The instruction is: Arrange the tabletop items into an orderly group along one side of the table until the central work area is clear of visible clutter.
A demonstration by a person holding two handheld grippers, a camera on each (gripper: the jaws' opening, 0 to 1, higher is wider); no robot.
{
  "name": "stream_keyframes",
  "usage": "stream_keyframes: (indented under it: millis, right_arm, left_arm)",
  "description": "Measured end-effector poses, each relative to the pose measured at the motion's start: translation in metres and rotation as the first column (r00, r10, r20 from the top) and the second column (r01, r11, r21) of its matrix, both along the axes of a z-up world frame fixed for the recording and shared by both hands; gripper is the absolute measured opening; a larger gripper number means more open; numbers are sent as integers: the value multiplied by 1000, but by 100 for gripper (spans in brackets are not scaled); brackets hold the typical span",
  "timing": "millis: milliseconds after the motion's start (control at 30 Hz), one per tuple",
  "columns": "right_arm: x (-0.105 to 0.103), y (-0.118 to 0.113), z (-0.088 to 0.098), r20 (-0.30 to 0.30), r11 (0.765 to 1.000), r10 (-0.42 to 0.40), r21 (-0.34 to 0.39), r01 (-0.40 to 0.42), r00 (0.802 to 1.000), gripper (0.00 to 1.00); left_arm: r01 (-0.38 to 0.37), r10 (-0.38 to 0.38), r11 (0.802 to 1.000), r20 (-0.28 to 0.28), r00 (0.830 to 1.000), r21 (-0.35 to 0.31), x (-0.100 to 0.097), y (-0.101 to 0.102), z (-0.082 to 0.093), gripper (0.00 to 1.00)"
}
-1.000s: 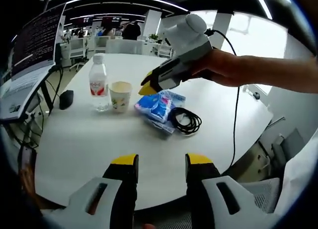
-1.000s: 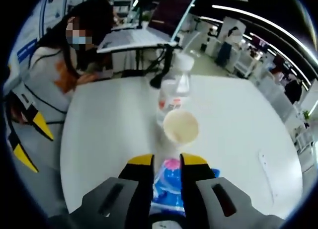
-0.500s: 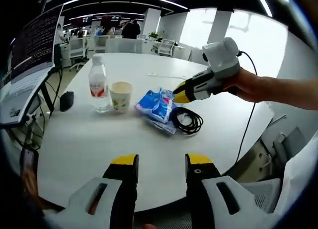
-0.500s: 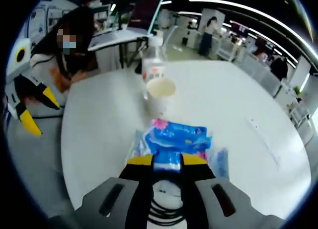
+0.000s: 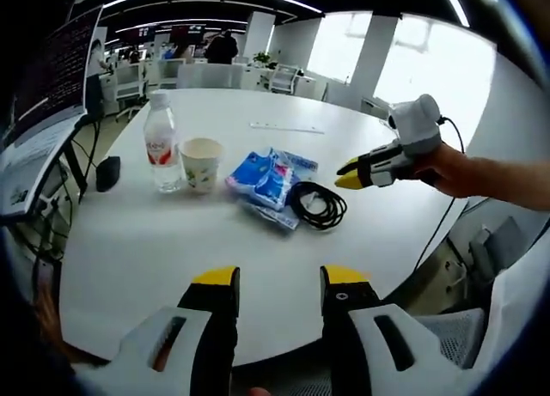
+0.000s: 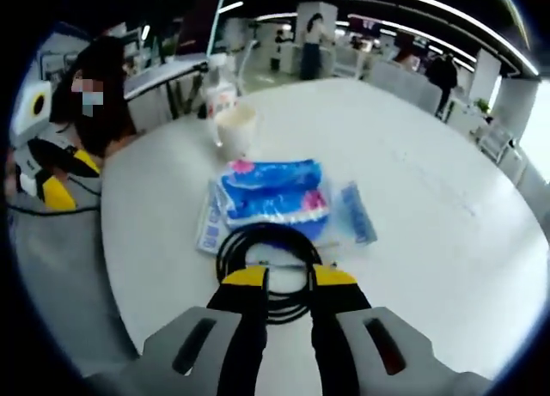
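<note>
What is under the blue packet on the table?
The blue packet lies on a flatter clear-and-blue packet whose edges stick out on both sides. Under that is the white table. Whatever else sits beneath is covered, so it cannot be seen.

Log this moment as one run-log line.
left gripper: open, empty | right gripper: open, empty, above cable | row: bottle, cup, packets, cable

In the left gripper view, a row lies across the table [image 5: 155, 250]: the water bottle [image 5: 162, 143] leftmost, the paper cup [image 5: 201, 163] just beside it on its right, then the tissue packs [image 5: 265, 179], then the coiled cable [image 5: 318, 205] touching the packs' right edge; a computer mouse [image 5: 107, 173] lies left of the bottle, near the table's edge; the right gripper [image 5: 348, 173] hovers right of the cable.
</note>
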State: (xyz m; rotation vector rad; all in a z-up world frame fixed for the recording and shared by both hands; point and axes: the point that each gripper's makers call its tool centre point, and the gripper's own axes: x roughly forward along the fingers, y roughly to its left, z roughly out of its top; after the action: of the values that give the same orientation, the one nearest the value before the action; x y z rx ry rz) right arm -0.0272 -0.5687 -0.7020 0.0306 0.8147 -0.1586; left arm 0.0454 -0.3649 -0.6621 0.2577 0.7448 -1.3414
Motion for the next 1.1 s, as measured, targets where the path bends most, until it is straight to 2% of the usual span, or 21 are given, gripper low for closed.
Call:
stream_keyframes:
  millis: [300, 467, 733, 867, 967, 1100]
  right_arm:
    - [-32, 4, -17, 10, 989, -131, 71, 130, 991, 16]
    - [-45, 13, -27, -2, 981, -165, 107, 164, 986, 16]
    - [-56, 11, -36, -4, 959, -248, 138, 246, 969, 16]
    - [-57, 10, -36, 14, 944, -296, 157, 290, 955, 16]
    - [-58, 9, -37, 31, 916, -363, 191, 351, 931, 16]
    - [-56, 13, -38, 34, 917, -357, 204, 343, 934, 17]
  left_arm:
    - [17, -17, 1000, -1, 1000, 4, -3, -2, 1, 36]
    - [23, -23, 1000, -3, 1000, 8, -5, -1, 0, 36]
    - [40, -41, 999, 12, 999, 14, -7, -1, 0, 36]
    - [39, -39, 999, 24, 999, 10, -4, -1, 3, 37]
    - [33, -33, 999, 31, 999, 6, -2, -1, 5, 37]
    - [10, -10, 1000, 31, 999, -7, 4, -3, 10, 38]
